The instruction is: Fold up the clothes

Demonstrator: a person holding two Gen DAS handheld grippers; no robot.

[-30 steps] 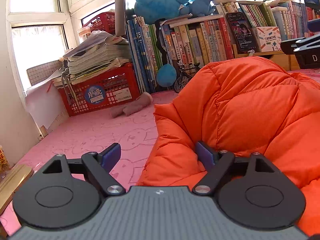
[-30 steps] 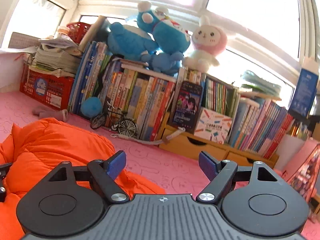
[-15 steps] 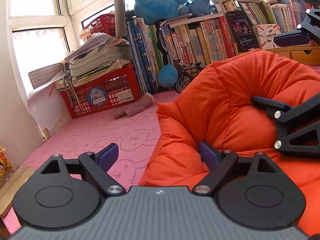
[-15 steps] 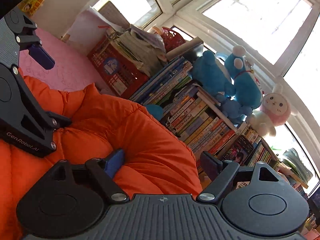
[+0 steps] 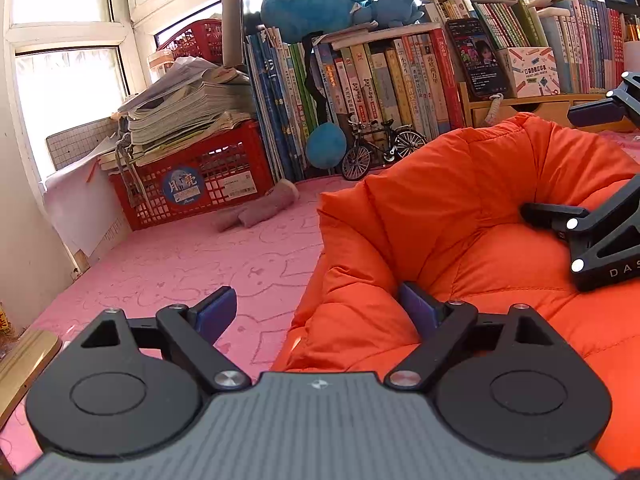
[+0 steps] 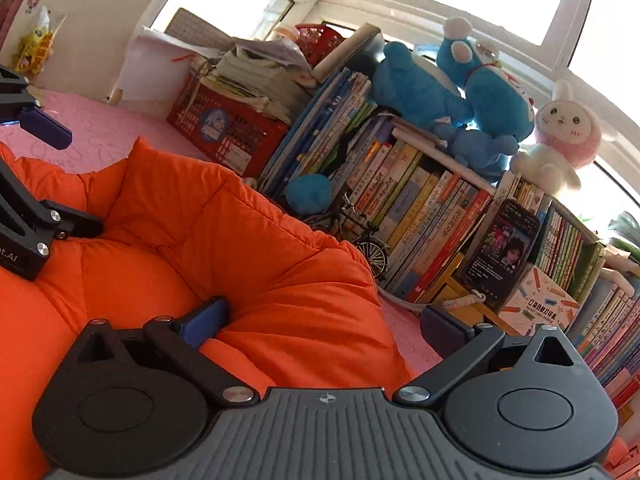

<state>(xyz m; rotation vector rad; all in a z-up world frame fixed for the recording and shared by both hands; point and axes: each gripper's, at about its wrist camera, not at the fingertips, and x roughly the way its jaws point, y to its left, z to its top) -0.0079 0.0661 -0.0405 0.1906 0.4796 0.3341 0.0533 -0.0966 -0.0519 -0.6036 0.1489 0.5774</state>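
The orange padded jacket (image 5: 472, 232) lies in a puffy heap on the pink surface (image 5: 180, 264), in front of the row of books (image 5: 380, 80). The left hand-held gripper (image 5: 316, 312) is released: one edge of the jacket sits between its jaws, the right pad against the fabric and the left pad free above the pink cover. The right hand-held gripper (image 6: 320, 320) has its jaws opening wide around the other side of the heap, not pressing it.

The risk from here seems to be the thickness of the filling. If the jaws close only on the swollen outer layer, the slippery cloth may slide out, or the fold may spring open again. The small model bicycle (image 5: 380, 148) stands close behind the jacket and could be knocked over if the jacket is pushed backward.

The room is bright, with windows behind. A red basket (image 5: 192, 184) carries piled papers, and blue plush toys (image 6: 452, 84) sit on top of the books.
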